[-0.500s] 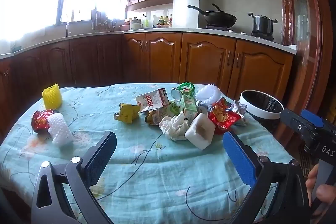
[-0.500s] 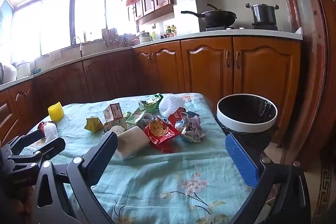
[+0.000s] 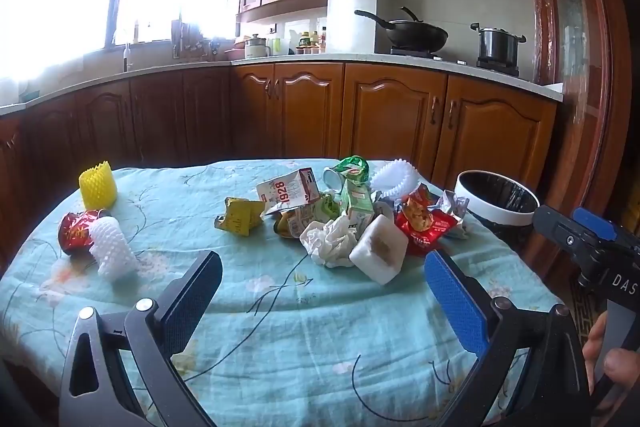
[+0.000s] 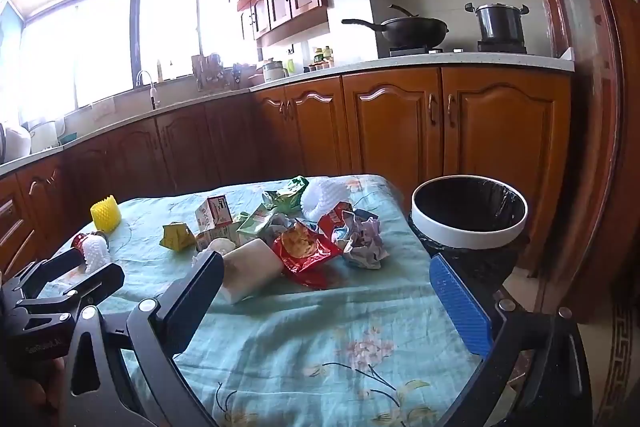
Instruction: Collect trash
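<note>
A pile of trash lies on the table with the teal cloth [image 3: 280, 327]: a white block [image 3: 378, 253], crumpled tissue [image 3: 328, 239], a red snack bag [image 3: 424, 223], a "1928" carton [image 3: 288, 191], a green carton [image 3: 356, 203], a yellow wrapper [image 3: 240, 217]. The bin [image 4: 468, 215] with a white rim and black liner stands off the table's right edge. My left gripper [image 3: 322, 291] is open and empty above the near cloth. My right gripper [image 4: 326, 291] is open and empty, near the white block [image 4: 250, 271] and red bag [image 4: 306, 251].
At the left of the table lie a yellow foam net [image 3: 97, 185], a red can [image 3: 76, 231] and a white foam net [image 3: 114, 247]. Wooden cabinets [image 3: 392, 115] and a counter with a wok [image 3: 416, 35] and pot [image 3: 498, 45] stand behind.
Both grippers have shifted only slightly; the trash and bin have not moved.
</note>
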`<action>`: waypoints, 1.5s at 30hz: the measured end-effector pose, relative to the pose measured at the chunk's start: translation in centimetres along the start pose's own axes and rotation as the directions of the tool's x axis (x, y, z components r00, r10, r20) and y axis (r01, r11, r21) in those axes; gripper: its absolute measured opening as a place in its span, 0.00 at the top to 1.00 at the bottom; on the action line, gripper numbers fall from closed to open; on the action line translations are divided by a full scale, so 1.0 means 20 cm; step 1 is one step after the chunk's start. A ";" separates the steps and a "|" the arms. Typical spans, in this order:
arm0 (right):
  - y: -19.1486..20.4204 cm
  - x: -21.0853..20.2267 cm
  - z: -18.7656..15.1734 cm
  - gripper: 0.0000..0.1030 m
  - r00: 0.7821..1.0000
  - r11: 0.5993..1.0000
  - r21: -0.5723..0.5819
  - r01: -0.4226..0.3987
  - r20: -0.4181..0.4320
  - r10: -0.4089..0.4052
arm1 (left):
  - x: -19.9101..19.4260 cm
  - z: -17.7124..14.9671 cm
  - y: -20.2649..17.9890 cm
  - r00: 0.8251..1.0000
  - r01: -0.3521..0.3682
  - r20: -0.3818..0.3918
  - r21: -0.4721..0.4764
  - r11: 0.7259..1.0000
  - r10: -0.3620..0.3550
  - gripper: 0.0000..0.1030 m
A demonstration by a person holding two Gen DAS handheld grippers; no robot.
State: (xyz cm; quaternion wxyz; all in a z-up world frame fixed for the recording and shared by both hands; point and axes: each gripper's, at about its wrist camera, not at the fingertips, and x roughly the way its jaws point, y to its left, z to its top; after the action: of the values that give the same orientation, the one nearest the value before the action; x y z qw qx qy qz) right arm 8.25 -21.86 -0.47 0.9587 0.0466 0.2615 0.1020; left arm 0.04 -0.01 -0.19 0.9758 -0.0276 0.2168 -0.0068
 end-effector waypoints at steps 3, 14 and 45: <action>0.00 0.00 0.00 0.00 1.000 1.000 -0.001 0.000 0.001 0.000 | 0.00 0.00 0.00 1.000 -0.005 -0.002 -0.001 1.000 0.005 0.01; -0.01 0.00 0.00 0.00 1.000 1.000 0.003 -0.009 0.001 0.009 | 0.00 0.00 0.00 1.000 -0.028 0.000 -0.005 1.000 0.028 0.01; 0.02 0.02 -0.03 0.00 0.999 0.999 -0.003 -0.047 -0.013 0.047 | 0.02 -0.02 0.01 1.000 -0.025 -0.007 -0.010 1.000 0.025 0.01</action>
State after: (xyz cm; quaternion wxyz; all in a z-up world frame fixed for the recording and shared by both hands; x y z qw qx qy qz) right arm 8.26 -21.28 -1.09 0.9544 0.0507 0.2663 0.1252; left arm 0.28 0.08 -0.68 0.9749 -0.0298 0.2207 0.0066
